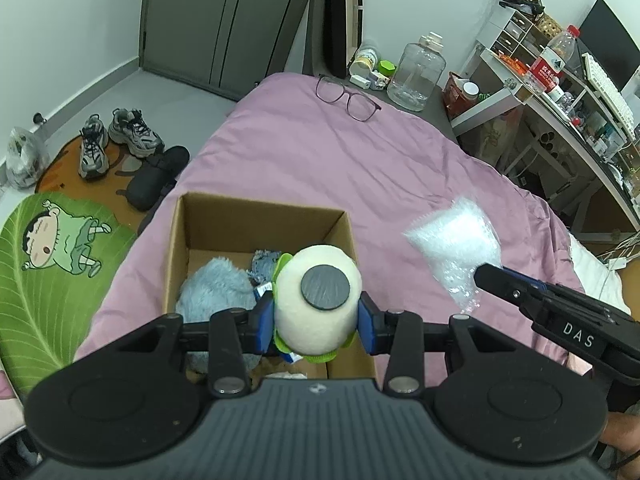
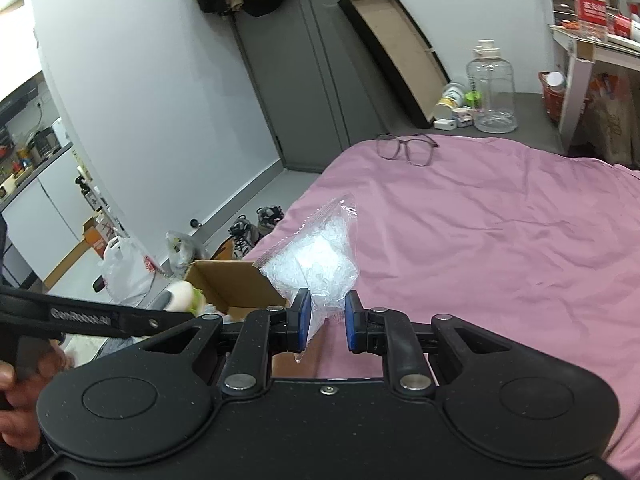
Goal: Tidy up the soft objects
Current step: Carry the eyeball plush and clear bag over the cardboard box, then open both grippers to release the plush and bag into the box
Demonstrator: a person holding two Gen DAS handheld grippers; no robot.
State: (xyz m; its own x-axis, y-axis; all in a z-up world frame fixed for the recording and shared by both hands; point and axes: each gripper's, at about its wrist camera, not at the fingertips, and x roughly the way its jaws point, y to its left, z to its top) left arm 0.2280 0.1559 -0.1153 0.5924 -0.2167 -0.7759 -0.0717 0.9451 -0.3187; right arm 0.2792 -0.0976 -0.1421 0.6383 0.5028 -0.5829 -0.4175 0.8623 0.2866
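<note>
Mid-placement: left tool [image 1: 316, 322] gripped cream plush toy [image 1: 316, 304] over cardboard box [image 1: 224, 216]; right tool [image 2: 325, 322] clamped bubble-wrap bag [image 2: 316, 264]. Next likely: lower, release toy into box.

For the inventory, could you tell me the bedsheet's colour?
The bedsheet is pink-mauve, clearest in the right wrist view.

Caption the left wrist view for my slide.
Left gripper holds a cream plush toy over the cardboard box.
</note>
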